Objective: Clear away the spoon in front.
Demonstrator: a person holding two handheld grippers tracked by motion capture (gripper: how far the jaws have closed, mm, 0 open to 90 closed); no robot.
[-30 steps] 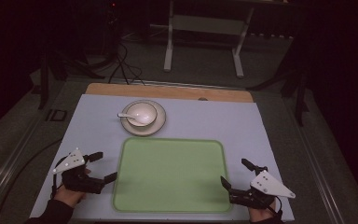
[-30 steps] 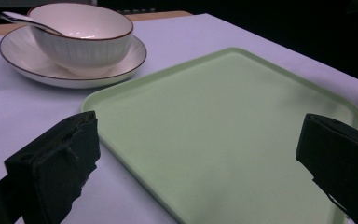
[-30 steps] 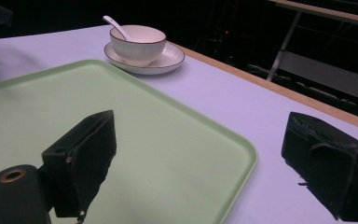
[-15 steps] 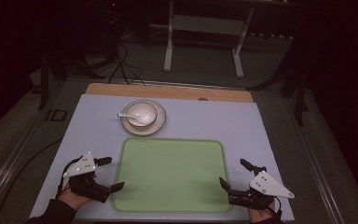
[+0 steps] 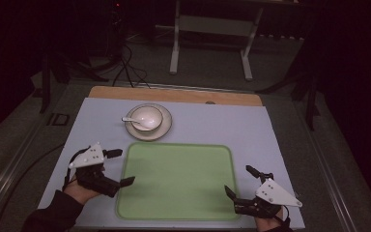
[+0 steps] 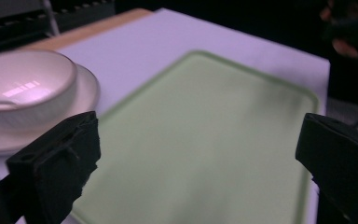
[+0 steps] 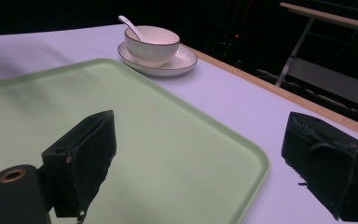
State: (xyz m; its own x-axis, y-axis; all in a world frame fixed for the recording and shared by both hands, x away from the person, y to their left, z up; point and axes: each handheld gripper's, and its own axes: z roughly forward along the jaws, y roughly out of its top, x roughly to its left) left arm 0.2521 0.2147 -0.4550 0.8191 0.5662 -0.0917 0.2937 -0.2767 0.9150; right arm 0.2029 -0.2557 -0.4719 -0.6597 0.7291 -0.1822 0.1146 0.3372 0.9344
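Your green tray (image 5: 176,180) lies flat at the near middle of the bench (image 5: 222,125), a rounded rectangle with a low raised rim and a smooth, matte face that carries nothing. Just beyond its far left corner stands a white bowl (image 5: 147,117) on a white saucer (image 5: 163,129), both glossy with a thin dark line at the rim; a white spoon (image 5: 131,119) rests in the bowl, its handle leaning out over the left side.

Your left tool (image 5: 118,167) sits at the tray's left edge, jaws spread wide and released, one black jaw over the tray's border. Your right tool (image 5: 241,181) is at the tray's near right corner, likewise wide apart and gripping nothing. Each carries a grey three-cornered plate on top.

The bench wears a pale lilac cover, with a strip of bare wood (image 5: 174,94) along the far edge. Beyond it the room is dark: grey floor, black cables (image 5: 125,65), and a white metal frame (image 5: 210,41).
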